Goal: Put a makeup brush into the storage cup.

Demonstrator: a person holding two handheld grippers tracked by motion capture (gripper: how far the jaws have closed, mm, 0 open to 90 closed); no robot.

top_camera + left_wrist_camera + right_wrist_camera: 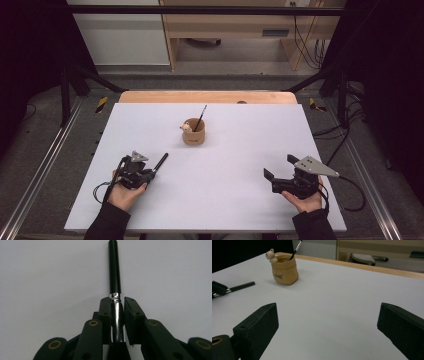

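On the white surface (215, 165) stands a small tan pot (194, 134), shaped like a soft sack, near the middle and toward the far edge. A little bear figure (187, 126) sits on its rim at the left, and a thin black brush (200, 117) stands inside it, leaning out over the rim toward the upper right. In the right gripper view the same pot (284, 272) shows small dark lettering on its side, with the bear (271, 255) perched on the near left rim and the brush (296, 250) rising from the opening. What else the pot may hold cannot be made out.

The left hand-held gripper (150, 174) rests low over the surface at the near left, held in the person's left hand (125, 192). It is closed on a black pen-like stick (160, 162), whose free end points away from the hand toward the pot but stays well apart from it. In the left gripper view the jaws press from both sides on the shiny silver collar of the stick (115, 277), and the dark shaft runs straight out ahead of them, just above the surface.

The right hand-held gripper (282, 170) is at the near right, held in the right hand (305, 200), well apart from the pot and from the stick. Its jaws stand wide apart with nothing between them; in the right gripper view only bare surface (332, 315) lies between the two black pads.
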